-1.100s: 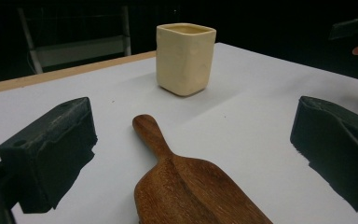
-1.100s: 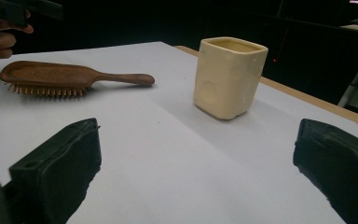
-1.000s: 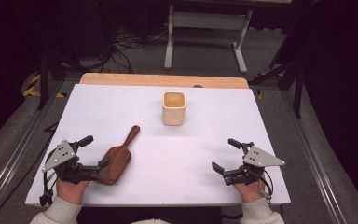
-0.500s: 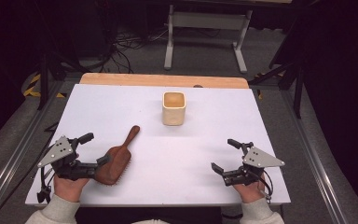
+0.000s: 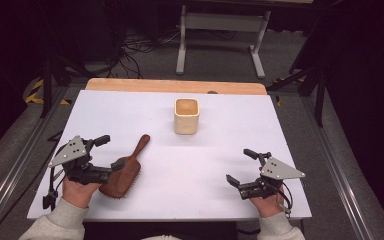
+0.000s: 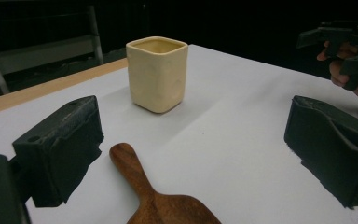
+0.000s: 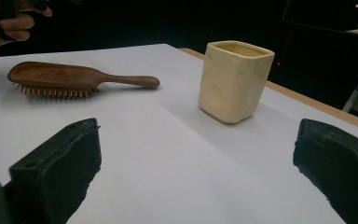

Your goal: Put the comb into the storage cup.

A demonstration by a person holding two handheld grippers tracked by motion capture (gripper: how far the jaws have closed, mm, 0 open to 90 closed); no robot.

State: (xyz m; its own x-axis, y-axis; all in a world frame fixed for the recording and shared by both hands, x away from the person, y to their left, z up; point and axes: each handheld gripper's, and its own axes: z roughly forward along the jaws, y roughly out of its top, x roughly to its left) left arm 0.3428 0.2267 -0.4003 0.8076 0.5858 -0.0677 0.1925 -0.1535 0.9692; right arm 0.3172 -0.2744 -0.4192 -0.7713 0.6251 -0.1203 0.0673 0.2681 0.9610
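A brown wooden hairbrush (image 5: 126,172) lies bristles down on the white table (image 5: 215,155), at the front left, with its handle pointing toward the far side. My left gripper (image 5: 110,152) hovers open over the brush. In the left gripper view the brush handle (image 6: 133,172) lies between and below the spread jaws of the left gripper (image 6: 193,151), untouched. A cream square cup (image 5: 186,116) stands upright at the table's far centre. My right gripper (image 5: 241,166) is open and holds nothing at the front right. It faces the cup (image 7: 233,81) and the brush (image 7: 65,77).
A bare wooden strip (image 5: 175,86) runs along the table's far edge. Beyond it are a metal stand (image 5: 220,30) and cables on the dark floor. The other hand's gripper (image 6: 349,42) appears at the upper right of the left gripper view.
My left gripper has shifted slightly over the brush head. Brush, cup and right gripper stay where they were.
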